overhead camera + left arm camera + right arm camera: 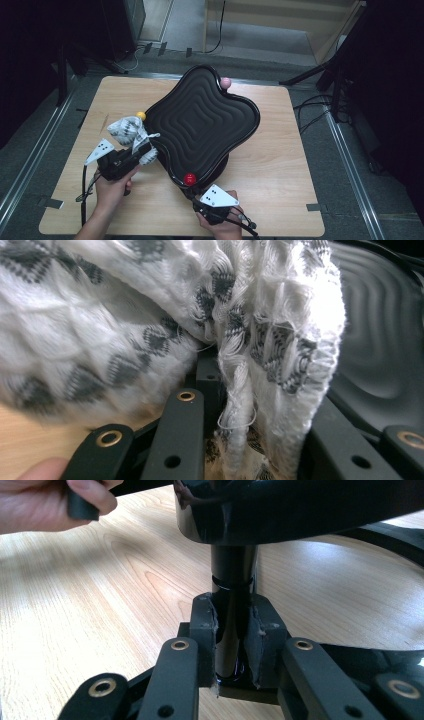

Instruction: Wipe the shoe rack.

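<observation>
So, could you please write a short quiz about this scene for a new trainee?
1. What does the left gripper hold?
2. True or false: the right gripper is clamped on the black post under the black tray.
3. Which ball lies nearest the right gripper? A) red ball B) pink ball C) yellow ball

Key: 1. The white and grey cloth, gripped between its jaws. 2. True. 3. A.
</observation>
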{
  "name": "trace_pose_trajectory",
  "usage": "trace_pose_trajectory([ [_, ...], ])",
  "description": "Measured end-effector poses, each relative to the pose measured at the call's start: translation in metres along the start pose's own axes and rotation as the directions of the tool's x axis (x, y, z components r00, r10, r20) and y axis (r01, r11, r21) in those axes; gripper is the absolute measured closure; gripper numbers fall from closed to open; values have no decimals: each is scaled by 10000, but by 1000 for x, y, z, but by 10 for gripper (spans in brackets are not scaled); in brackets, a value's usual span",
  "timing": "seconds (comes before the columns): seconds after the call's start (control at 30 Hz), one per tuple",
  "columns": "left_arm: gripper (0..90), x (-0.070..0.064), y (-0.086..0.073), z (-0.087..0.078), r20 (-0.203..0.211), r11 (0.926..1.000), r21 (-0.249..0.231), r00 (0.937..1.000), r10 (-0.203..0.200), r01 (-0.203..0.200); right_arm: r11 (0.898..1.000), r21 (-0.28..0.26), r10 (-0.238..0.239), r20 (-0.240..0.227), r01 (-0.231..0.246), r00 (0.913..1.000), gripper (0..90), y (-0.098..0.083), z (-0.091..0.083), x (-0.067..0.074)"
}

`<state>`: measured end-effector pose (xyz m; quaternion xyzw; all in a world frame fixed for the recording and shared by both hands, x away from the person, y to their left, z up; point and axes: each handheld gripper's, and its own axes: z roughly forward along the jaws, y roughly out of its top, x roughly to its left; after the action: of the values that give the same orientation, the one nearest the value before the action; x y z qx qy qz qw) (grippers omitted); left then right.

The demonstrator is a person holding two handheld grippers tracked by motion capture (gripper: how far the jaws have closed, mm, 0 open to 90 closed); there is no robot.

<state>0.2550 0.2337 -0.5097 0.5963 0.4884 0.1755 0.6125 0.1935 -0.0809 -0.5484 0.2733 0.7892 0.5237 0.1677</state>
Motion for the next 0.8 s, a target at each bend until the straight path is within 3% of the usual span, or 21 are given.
trace_pose_trajectory([
  [0.13, 762, 16, 7, 0, -539, 9992, -127, 9978, -397, 391, 10000, -5, -16, -18, 16, 10000, 761, 0, 0, 0],
  [0.23, 758, 25, 17, 4, -938, 9993, -120, 9949, -369, 359, 10000, -2, -5, -29, 5, 10000, 761, 0, 0, 0],
  [0.37, 741, 34, 37, 11, -1149, 9992, -277, 9928, -329, 299, 10000, 14, -7, -48, 7, 10000, 761, 0, 0, 0],
  [0.5, 745, 34, 58, 18, -946, 9983, -534, 9951, -292, 242, 10000, 6, 12, -60, -12, 10000, 761, 0, 0, 0],
  [0.63, 772, 19, 72, 25, -299, 9975, -654, 9993, 232, -251, 10000, 3, 17, -83, -17, 10000, 761, 0, 0, 0],
  [0.73, 775, 8, 74, 35, 181, 9975, -322, 9978, 634, -628, 10000, 2, 12, -97, -12, 10000, 761, 0, 0, 0],
  [0.8, 773, 2, 72, 46, 612, 9965, 222, 9950, 795, -810, 10000, 7, 19, -92, -19, 10000, 761, 0, 0, 0],
])
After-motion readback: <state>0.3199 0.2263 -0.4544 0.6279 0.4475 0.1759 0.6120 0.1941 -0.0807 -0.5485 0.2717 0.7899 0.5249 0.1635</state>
